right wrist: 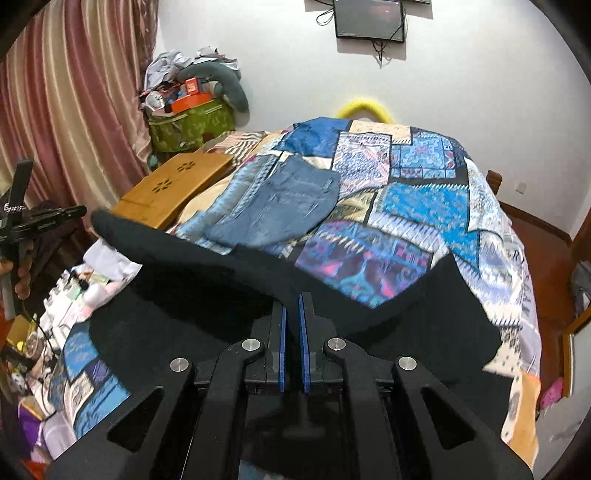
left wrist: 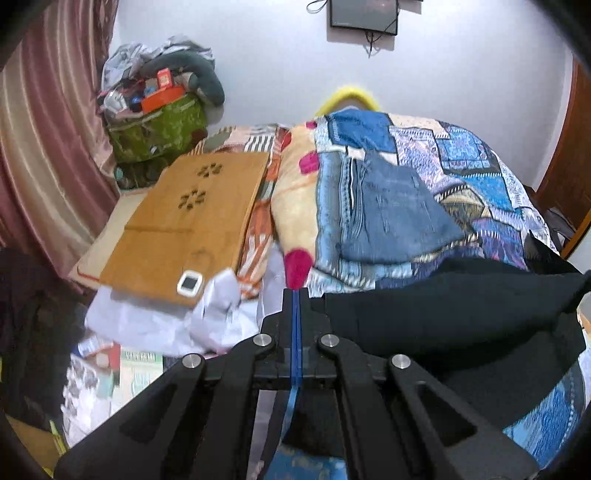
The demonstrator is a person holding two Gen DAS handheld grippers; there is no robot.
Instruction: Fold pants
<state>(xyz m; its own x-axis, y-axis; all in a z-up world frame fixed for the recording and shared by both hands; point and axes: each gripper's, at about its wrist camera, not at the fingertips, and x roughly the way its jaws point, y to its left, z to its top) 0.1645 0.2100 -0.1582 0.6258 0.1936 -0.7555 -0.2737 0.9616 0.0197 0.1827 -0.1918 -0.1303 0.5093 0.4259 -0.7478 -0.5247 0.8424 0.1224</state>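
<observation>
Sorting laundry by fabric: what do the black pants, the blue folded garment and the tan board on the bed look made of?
Black pants: soft matte cloth, drapes limply; fibre unclear. Blue garment: likely denim, faded with visible seams. Tan board: looks like bamboo or wood, smooth grain with cut-out holes.

Both wrist cameras look forward and down along their fingers, close over the bed (left wrist: 461, 155); the 2 views share its quilt, the wooden board (right wrist: 173, 188) and the wall screen (right wrist: 369, 18).

bed (right wrist: 491, 236): patchwork quilt | on it: folded jeans (right wrist: 280, 206), black pants (right wrist: 258, 295), wooden lap tray (right wrist: 173, 192)
</observation>
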